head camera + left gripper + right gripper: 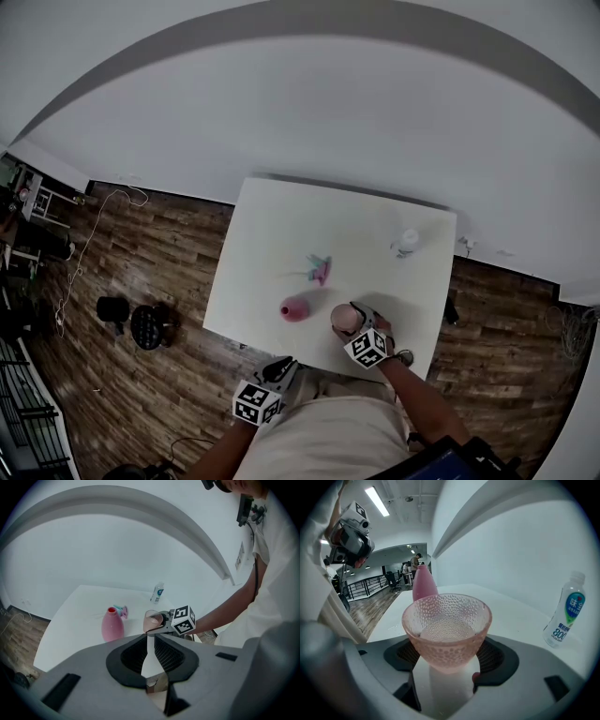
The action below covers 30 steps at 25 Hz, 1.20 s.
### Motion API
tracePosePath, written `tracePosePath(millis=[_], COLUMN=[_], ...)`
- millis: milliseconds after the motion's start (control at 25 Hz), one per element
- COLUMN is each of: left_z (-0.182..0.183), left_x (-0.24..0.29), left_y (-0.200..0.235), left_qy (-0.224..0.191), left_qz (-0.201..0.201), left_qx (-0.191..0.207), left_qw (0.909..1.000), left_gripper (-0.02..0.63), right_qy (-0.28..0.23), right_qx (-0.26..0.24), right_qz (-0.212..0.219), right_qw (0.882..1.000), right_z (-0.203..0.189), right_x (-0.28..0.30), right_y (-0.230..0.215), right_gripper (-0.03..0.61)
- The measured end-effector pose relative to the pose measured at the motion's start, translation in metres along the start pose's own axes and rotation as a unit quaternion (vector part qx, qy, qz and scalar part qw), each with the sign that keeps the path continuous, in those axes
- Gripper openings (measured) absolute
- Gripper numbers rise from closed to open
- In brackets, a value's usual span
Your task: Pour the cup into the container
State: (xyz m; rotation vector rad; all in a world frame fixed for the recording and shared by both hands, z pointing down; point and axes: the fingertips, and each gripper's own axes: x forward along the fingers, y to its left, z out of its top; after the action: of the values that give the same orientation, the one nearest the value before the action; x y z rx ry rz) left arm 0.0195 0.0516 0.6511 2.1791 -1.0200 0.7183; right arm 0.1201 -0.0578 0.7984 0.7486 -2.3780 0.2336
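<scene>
Pink dimpled glass cup (446,630) is sitting upright, clamped in the right tool (446,672) over the near part of the white bench (281,225), seemingly holding a little clear liquid. Smooth pink narrow-necked container (294,309) is standing just beside it, open-topped. Labelled plastic bottle (565,611) is standing well apart. Left tool (149,644) is hanging off the bench, jaws together, gripping nothing.
</scene>
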Motion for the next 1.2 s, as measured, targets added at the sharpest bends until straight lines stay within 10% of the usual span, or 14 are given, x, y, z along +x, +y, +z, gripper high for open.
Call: tracePosePath(millis=[1200], left_z=[0.014], left_x=[0.004], left_y=[0.000], left_qy=[-0.031], left_qz=[-0.011], left_qx=[-0.003], left_qw=[0.9995], left_gripper=[0.058], right_qy=[0.007], right_qx=[0.043], right_qz=[-0.012], right_qw=[0.999], right_z=[0.035], right_x=[-0.048], right_y=[-0.010], right_gripper=[0.357])
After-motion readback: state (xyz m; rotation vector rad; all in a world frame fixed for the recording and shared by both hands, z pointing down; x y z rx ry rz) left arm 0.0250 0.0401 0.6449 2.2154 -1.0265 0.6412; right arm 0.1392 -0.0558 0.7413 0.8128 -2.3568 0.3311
